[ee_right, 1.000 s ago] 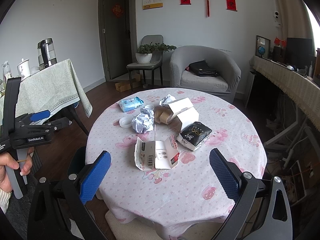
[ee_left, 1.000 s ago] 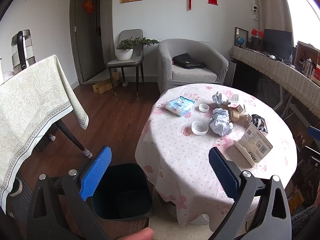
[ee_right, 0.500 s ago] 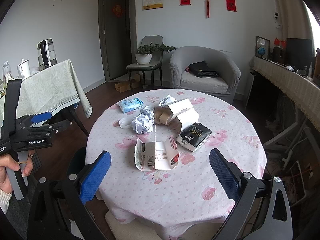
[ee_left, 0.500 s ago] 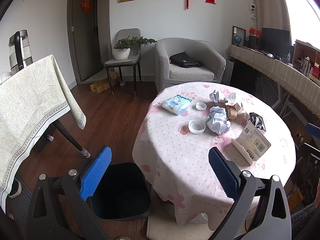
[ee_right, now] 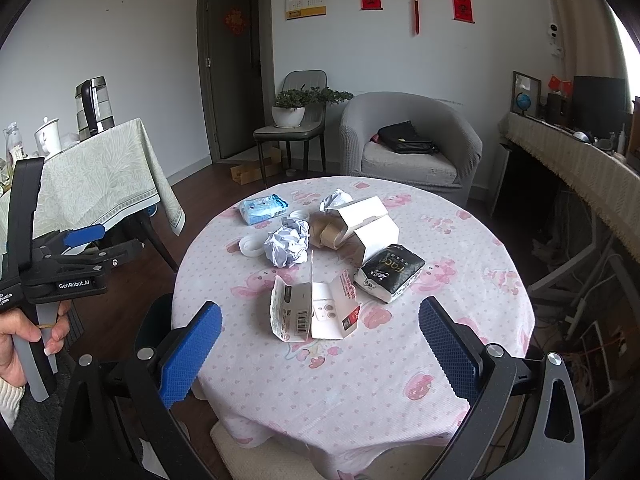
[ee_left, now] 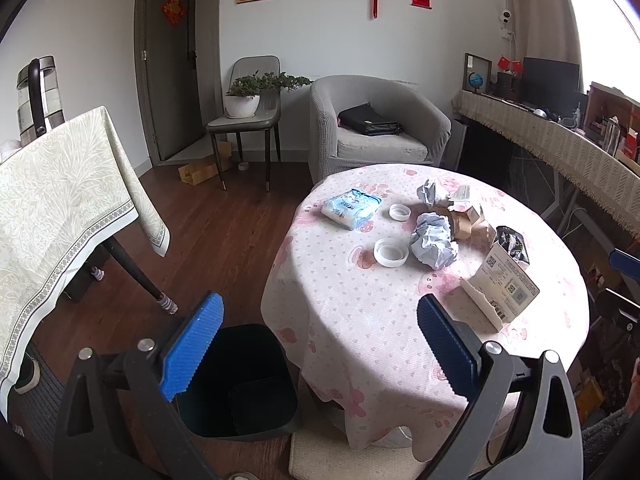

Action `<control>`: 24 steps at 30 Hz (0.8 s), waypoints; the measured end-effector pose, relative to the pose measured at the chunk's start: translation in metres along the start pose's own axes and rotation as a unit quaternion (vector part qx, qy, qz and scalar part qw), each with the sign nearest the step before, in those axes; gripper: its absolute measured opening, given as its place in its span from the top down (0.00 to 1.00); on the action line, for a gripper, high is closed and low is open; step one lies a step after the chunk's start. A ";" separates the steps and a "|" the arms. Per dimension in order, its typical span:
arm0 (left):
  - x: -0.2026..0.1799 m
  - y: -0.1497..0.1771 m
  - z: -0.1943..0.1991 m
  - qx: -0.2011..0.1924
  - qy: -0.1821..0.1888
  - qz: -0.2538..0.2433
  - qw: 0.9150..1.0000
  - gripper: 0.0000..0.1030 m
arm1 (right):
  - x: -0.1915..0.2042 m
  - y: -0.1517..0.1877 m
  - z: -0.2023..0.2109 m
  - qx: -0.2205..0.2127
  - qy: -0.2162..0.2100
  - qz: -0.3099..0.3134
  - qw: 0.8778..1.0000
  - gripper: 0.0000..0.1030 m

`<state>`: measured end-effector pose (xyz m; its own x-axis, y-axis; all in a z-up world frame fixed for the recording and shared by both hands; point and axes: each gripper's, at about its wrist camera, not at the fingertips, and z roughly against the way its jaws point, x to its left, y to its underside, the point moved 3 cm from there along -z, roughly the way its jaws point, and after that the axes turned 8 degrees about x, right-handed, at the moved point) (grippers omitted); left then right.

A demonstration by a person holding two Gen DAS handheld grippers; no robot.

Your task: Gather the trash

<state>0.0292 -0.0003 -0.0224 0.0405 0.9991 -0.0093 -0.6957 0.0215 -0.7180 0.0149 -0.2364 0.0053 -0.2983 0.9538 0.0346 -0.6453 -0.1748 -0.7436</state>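
Both your grippers hang short of the table [ee_right: 460,392] with jaws wide open, nothing held. The flattened carton [ee_right: 316,308] lies dead ahead of the right gripper [ee_right: 320,344], nearest, while the bin [ee_left: 236,380] sits low under the left gripper [ee_left: 320,344].

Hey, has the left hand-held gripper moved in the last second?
Yes. In the right wrist view the left hand-held gripper has edged slightly right and down, toward the round table, against the draped side table.

Trash [ee_right: 286,246] on table [ee_right: 460,344] — bin [ee_left: 240,380] left.
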 end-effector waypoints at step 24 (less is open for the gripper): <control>-0.022 -0.016 -0.016 -0.003 0.051 -0.050 0.997 0.25 | 0.001 -0.001 -0.042 0.037 -0.027 -0.025 0.999 0.27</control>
<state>0.0509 -0.0228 -0.0224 0.1816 0.9833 -0.0085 -0.6806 0.1195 -0.7228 0.0448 -0.2246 -0.0214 -0.3014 0.9473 0.1083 -0.7096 -0.1470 -0.6891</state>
